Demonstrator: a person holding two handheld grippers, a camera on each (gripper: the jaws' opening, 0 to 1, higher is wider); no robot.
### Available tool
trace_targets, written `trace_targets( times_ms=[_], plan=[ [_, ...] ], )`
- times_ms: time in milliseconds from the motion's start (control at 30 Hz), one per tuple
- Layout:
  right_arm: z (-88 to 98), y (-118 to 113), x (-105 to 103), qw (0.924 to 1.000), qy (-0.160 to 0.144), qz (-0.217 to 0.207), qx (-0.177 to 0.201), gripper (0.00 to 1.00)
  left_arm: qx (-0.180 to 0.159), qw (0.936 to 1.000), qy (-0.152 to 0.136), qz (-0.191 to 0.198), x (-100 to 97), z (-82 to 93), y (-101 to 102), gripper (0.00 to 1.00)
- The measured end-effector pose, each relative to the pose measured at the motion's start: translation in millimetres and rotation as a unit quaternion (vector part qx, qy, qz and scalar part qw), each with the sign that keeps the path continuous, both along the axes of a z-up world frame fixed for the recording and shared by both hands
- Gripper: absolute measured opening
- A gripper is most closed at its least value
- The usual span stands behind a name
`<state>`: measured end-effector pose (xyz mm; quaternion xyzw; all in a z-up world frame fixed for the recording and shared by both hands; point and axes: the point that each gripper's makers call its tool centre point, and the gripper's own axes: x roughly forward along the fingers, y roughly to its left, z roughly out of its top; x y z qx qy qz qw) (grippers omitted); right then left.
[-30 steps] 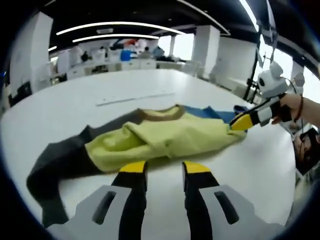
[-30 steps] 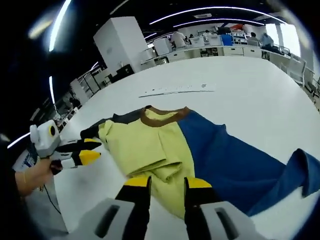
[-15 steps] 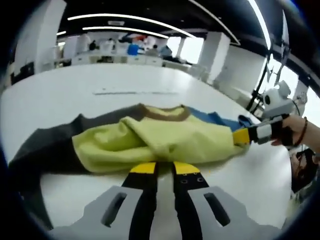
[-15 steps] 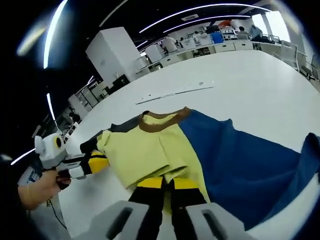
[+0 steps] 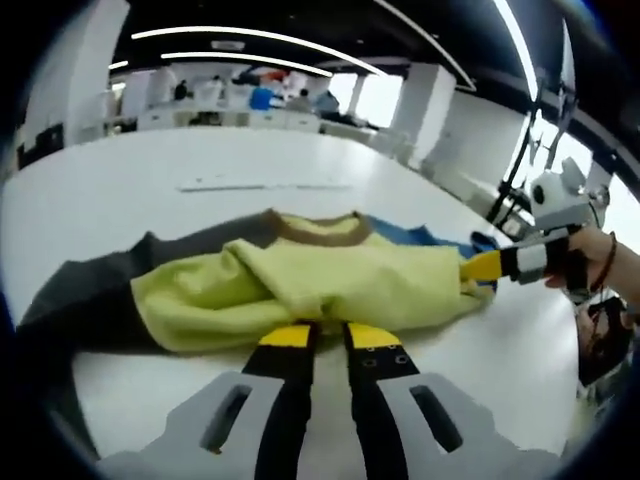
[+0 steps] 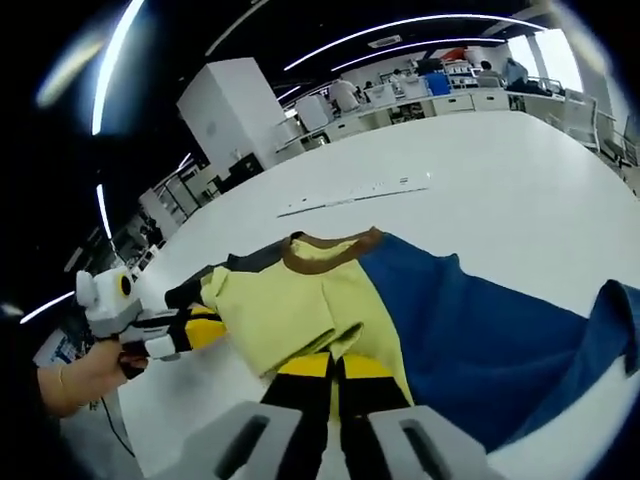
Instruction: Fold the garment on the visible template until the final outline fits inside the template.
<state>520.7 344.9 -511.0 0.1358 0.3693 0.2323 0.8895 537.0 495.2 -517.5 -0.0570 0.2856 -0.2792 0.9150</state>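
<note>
A long-sleeved garment lies crumpled on the white table. It has a yellow panel, a blue part, a grey sleeve and a brown collar. My left gripper has its jaws drawn close on the yellow hem at the near edge. In the right gripper view it comes in from the left, held by a hand. My right gripper is shut on the yellow hem beside the blue part. The left gripper view shows its yellow tip at the garment's right end.
A thin pale strip lies on the table beyond the collar, also seen from the other side. White pillars, desks and people stand far behind. The table's edge runs close to the right hand.
Both grippers came in to the yellow hem and their jaws went from open to shut on it. The fabric near them has bunched slightly.
</note>
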Motion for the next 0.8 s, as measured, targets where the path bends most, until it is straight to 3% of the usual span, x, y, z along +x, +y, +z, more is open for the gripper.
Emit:
trace_targets(
  times_ms=[100,267,433,800],
  plan=[
    [-0.2,1.0,-0.4,1.0000,0.001,0.002,-0.001,0.00,0.018,0.9998,0.002,0.006,3.2,-3.9,2.2,0.07],
    [-0.3,-0.8,-0.4,1.0000,0.002,0.001,-0.002,0.00,0.014,0.9998,0.008,0.012,7.6,-7.1,4.2,0.00],
    [1.6,-4.2,-1.5,1.0000,0.000,0.001,-0.006,0.00,0.014,0.9998,0.007,0.006,5.5,-3.9,3.2,0.00],
    [37.7,-14.7,-12.8,0.9990,-0.043,0.012,-0.006,0.00,0.015,0.9993,-0.026,-0.024,-17.4,42.3,18.8,0.00]
  ],
)
